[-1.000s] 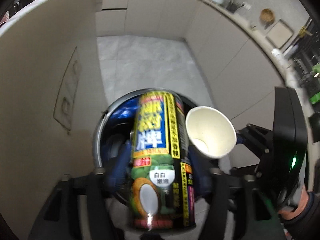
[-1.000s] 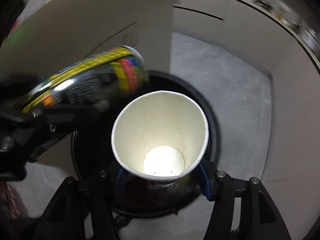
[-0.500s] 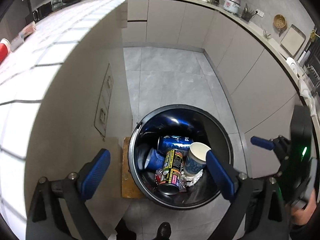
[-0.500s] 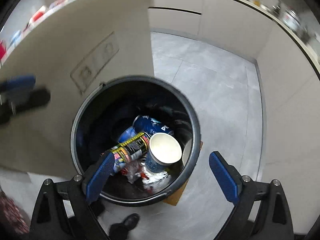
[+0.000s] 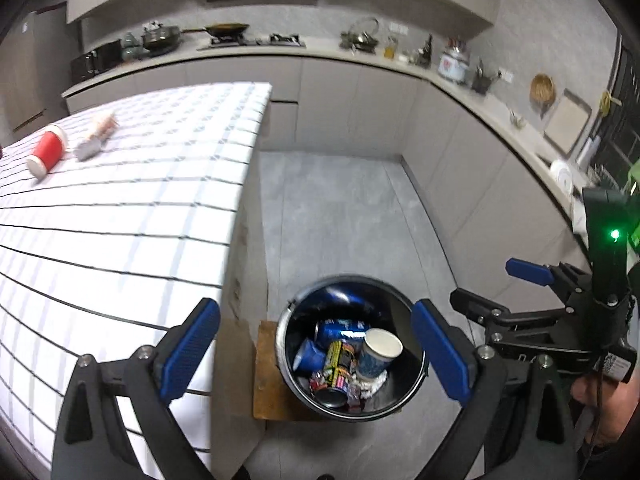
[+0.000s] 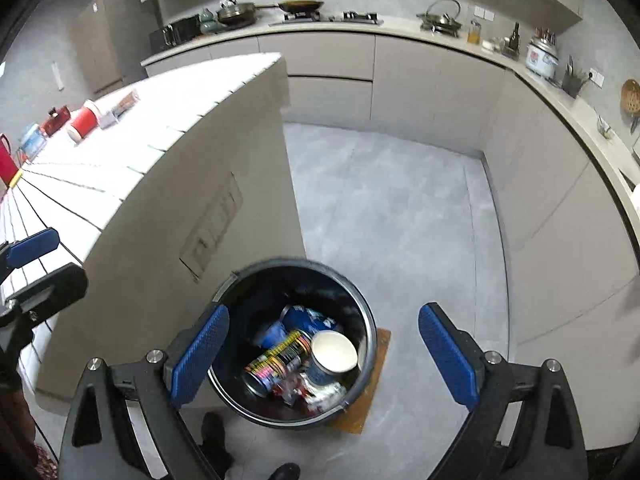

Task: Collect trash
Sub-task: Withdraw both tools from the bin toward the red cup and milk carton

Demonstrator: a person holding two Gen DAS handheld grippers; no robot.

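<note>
A black round trash bin [image 5: 417, 376] [image 6: 370, 322] stands on the floor beside the island. In it lie a yellow-and-black printed can [image 5: 338, 364] [image 6: 280, 360], a white paper cup [image 5: 378, 354] [image 6: 334, 354], a blue can [image 5: 340, 328] and a blue cup [image 5: 308, 360]. My left gripper [image 5: 314, 350] [image 6: 40, 266] hangs open high above the bin, nothing between its blue pads. My right gripper [image 6: 324, 354] [image 5: 500, 288] is open and empty too, level with it on the right.
The island top [image 5: 120, 200] with a checked cloth rises at the left, carrying a red cup [image 5: 46, 154] [image 6: 82, 122] and a small packet [image 5: 98, 136]. A wooden board [image 5: 266, 380] lies under the bin. Cabinets line the back and right. A shoe [image 6: 216, 428] shows below.
Both grippers opened: the can left the left one and the paper cup left the right one, and both now lie in the bin. Both grippers rose well above it.
</note>
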